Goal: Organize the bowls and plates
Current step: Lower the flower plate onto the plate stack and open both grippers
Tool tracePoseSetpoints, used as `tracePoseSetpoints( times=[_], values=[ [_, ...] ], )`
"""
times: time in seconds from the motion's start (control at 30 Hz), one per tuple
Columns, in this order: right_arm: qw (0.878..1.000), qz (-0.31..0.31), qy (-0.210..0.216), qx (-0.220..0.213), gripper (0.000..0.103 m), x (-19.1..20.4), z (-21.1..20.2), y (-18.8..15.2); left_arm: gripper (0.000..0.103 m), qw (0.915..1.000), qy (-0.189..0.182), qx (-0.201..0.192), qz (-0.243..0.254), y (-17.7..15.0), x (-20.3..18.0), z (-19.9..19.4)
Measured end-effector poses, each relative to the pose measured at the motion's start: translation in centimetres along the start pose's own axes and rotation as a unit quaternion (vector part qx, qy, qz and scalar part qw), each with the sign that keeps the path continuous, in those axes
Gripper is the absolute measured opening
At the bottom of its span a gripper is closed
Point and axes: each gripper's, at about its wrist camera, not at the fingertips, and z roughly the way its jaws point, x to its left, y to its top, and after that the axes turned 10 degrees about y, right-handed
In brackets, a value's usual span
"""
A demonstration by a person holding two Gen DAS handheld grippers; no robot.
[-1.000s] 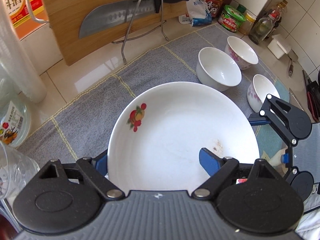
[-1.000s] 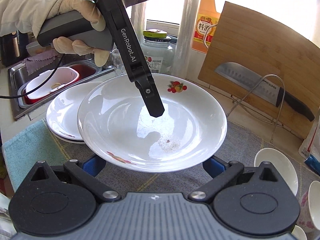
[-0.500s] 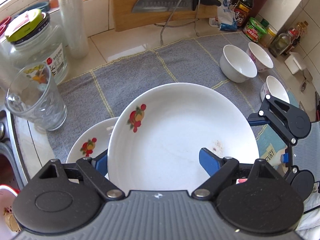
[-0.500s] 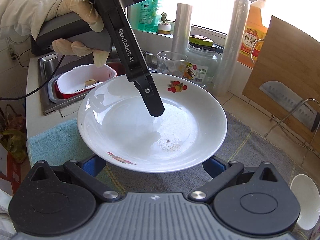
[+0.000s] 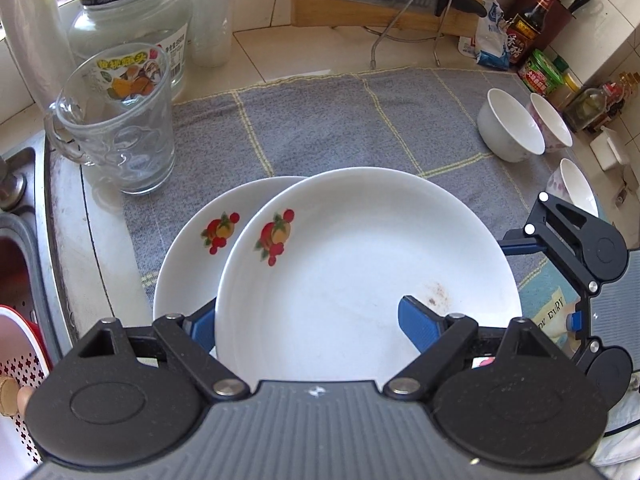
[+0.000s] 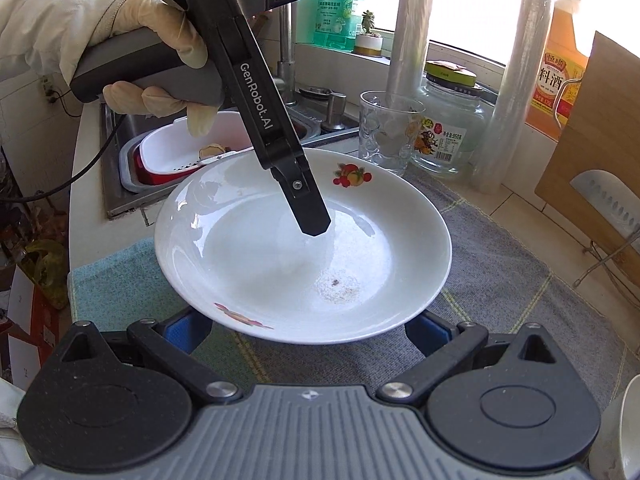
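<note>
At the left edge of the worktop [image 5: 100, 240], just beside the sink [image 5: 16, 216], a glass mug [image 5: 116, 120] stands near the stacked fruit-print plate [image 5: 188, 256] that lies on the grey mat [image 5: 320, 128]. The carried plate [image 5: 360, 276] hangs above the mat, overlapping that lower plate but offset to its right. The left claw [image 5: 308, 320] pinches the carried plate's near rim, one blue pad under it and the other pad on its inner face, jaws part-way closed on the porcelain. In the right wrist view the same plate [image 6: 280, 256] sits above the right claw [image 6: 308, 328], whose pads lie below the rim; I cannot tell whether they press on it or merely stand under it, so its hold is uncertain. The risks, as I judge them: glazed porcelain gripped at one rim can pivot or slide from the pads, and if the plate is lowered while offset, its edge may strike the lower plate's rim and chip it or tip. A swing leftward could knock the mug toward the sink. Further right, three small bowls [image 5: 510, 128] stand well apart and seem safe. Crumbs [image 5: 436, 294] on the carried plate could spill if it tilts.
</note>
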Motion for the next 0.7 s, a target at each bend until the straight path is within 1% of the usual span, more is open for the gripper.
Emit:
tracePoseSetpoints(
  times=[0.3,0.7],
  values=[
    [1.0,0.002,0.005,0.005,0.103,-0.1,0.5,0.2,0.089,0.9999,0.003,0.007,-0.011,-0.3,1.0,0.8],
    [1.0,0.006,0.014,0.005,0.103,-0.4,0.8,0.3,0.089,0.9996,0.012,0.023,-0.009,-0.5,1.3,1.2]
  ],
)
